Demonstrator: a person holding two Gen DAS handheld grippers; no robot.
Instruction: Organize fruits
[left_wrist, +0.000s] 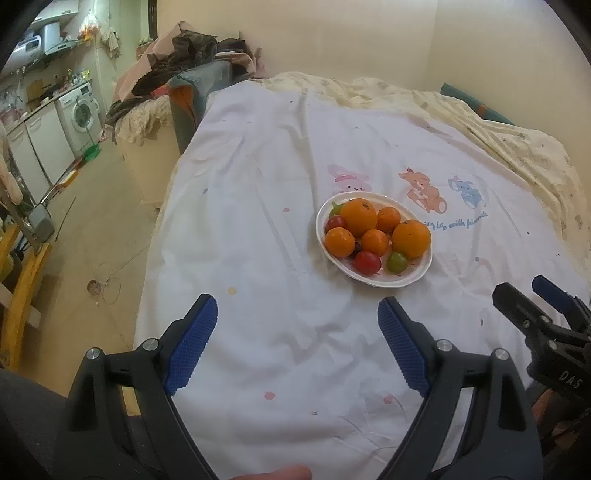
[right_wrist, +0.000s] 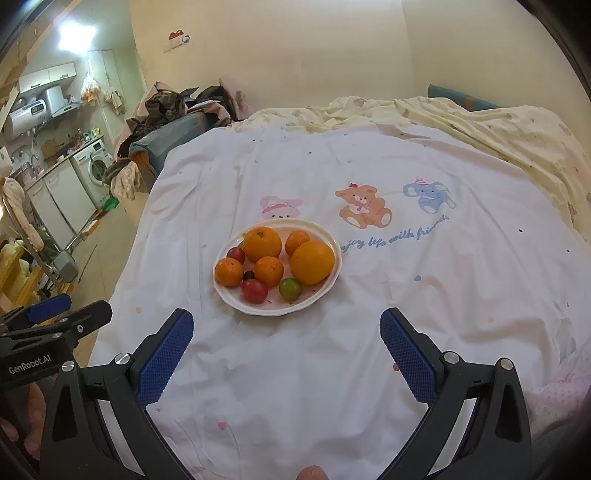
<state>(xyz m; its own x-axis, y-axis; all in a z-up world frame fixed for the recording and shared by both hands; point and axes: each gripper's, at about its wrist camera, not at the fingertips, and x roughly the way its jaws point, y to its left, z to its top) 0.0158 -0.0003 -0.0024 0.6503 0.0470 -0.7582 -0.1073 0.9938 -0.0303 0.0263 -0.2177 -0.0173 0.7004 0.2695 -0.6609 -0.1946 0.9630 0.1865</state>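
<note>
A white oval plate (left_wrist: 373, 281) (right_wrist: 236, 304) rests on the white bedsheet, piled with fruit. On it lie two big oranges (left_wrist: 411, 238) (right_wrist: 312, 262), several smaller tangerines (left_wrist: 339, 242) (right_wrist: 229, 272), red tomatoes (left_wrist: 368, 263) (right_wrist: 254, 291) and a greenish tomato (left_wrist: 397, 262) (right_wrist: 289, 288). My left gripper (left_wrist: 297, 317) hovers open over the sheet, short of the plate and to its left. My right gripper (right_wrist: 287, 332) is open too, just in front of the plate, nothing between its blue pads. Each gripper shows at the edge of the other's view.
The white sheet (right_wrist: 406, 280) with cartoon animals covers the bed; a cream quilt (right_wrist: 498, 133) is bunched along the back and right. Clothes pile on a sofa (left_wrist: 192, 74) at the far left. Left of the bed's edge, bare floor (left_wrist: 92, 221) runs to a washing machine (left_wrist: 79, 110).
</note>
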